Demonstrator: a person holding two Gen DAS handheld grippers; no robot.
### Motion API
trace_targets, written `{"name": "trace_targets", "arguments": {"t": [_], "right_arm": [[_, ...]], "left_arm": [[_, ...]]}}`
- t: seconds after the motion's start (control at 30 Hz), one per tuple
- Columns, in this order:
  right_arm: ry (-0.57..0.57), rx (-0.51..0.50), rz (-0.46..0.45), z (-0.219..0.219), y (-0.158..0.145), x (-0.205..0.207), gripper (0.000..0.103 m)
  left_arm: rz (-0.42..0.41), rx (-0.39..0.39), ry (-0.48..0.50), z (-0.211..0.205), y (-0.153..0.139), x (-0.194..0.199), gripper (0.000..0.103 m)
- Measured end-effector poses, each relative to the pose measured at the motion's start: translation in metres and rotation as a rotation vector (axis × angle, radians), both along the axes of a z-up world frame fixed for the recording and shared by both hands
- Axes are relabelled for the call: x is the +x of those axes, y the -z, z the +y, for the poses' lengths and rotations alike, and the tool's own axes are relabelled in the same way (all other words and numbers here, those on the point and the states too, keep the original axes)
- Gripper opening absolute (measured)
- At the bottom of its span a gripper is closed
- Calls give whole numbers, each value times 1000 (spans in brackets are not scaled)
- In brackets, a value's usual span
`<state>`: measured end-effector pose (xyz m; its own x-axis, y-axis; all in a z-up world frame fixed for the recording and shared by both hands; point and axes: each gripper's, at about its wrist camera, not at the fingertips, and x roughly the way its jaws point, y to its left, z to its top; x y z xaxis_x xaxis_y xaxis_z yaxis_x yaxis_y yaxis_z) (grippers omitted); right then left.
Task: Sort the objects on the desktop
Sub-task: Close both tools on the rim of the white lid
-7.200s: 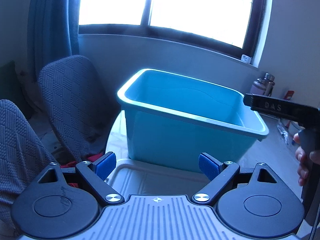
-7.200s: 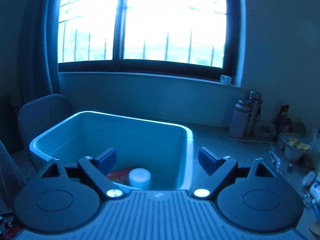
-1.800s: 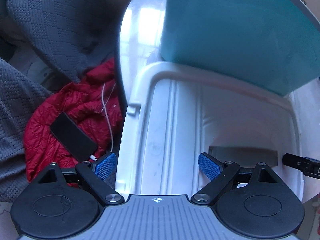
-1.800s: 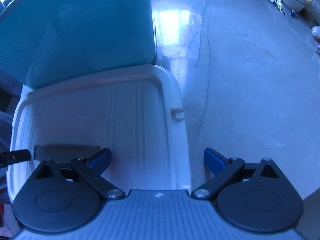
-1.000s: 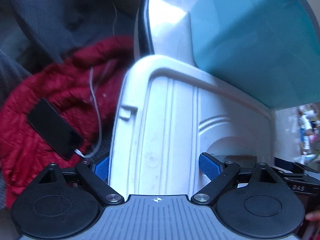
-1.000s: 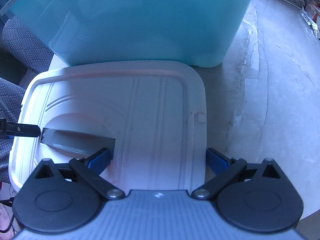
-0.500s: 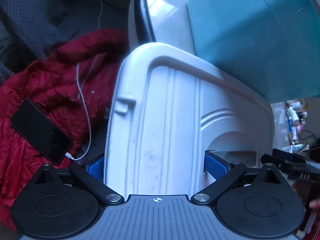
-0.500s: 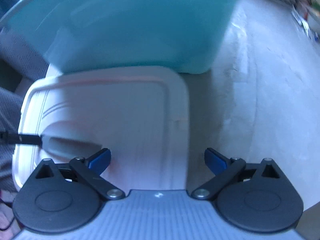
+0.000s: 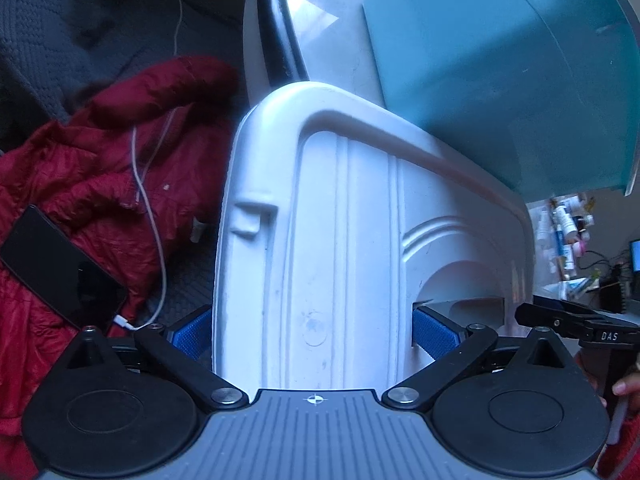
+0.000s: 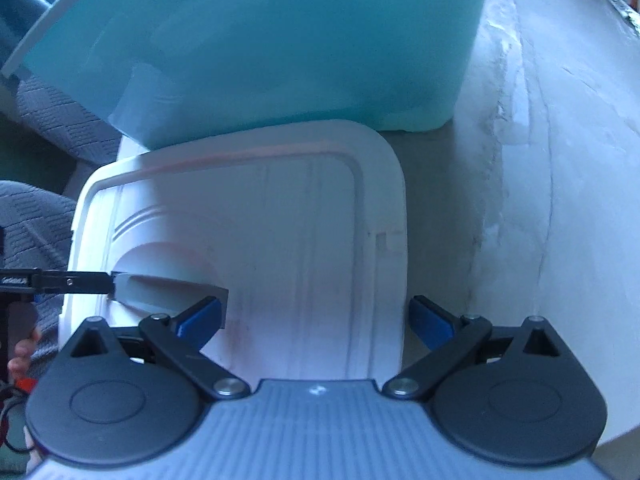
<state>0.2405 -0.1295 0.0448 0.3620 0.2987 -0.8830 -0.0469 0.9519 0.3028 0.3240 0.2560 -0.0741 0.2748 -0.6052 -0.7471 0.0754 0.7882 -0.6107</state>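
Reading "DAS", seemingly, on right gripper [image 9: 576, 326]

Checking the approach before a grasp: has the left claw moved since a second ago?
Yes. The left claw, jaws just opened wider, has advanced along the white lid, now straddling its edge.

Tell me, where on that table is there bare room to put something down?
The grey tabletop right of the white lid and the teal bin lies bare. The far right corner looks cluttered with bottles. Left of the lid the table ends, above a red jacket.
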Motion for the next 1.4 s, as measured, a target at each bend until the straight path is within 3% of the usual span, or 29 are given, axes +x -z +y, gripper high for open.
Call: {"name": "trace_targets", "arguments": {"t": [0.17, 0.33, 0.4, 0.5, 0.53, 0.63, 1.0, 1.4], "right_arm": [[-49, 75, 6, -18, -2, 6, 100], [-89, 89, 18, -2, 5, 21, 100], [-91, 83, 41, -1, 3, 19, 100], [-87, 72, 56, -2, -3, 11, 100], [-86, 65, 52, -1, -4, 9, 100], [-79, 77, 48, -2, -7, 6, 100], [-78, 82, 48, -2, -16, 3, 100], [-114, 132, 68, 16, -5, 13, 101]], "left_arm": [[-15, -54, 9, 4, 10, -1, 103], [-31, -83, 24, 6, 15, 0, 103], [-41, -57, 27, 4, 11, -1, 103], [-63, 59, 30, -2, -5, -4, 102], [-60, 84, 26, -4, -10, -5, 94], [-33, 110, 16, -5, -15, -4, 94], [0, 3, 6, 14, 3, -1, 95], [1, -39, 20, 16, 14, 4, 97]]}}
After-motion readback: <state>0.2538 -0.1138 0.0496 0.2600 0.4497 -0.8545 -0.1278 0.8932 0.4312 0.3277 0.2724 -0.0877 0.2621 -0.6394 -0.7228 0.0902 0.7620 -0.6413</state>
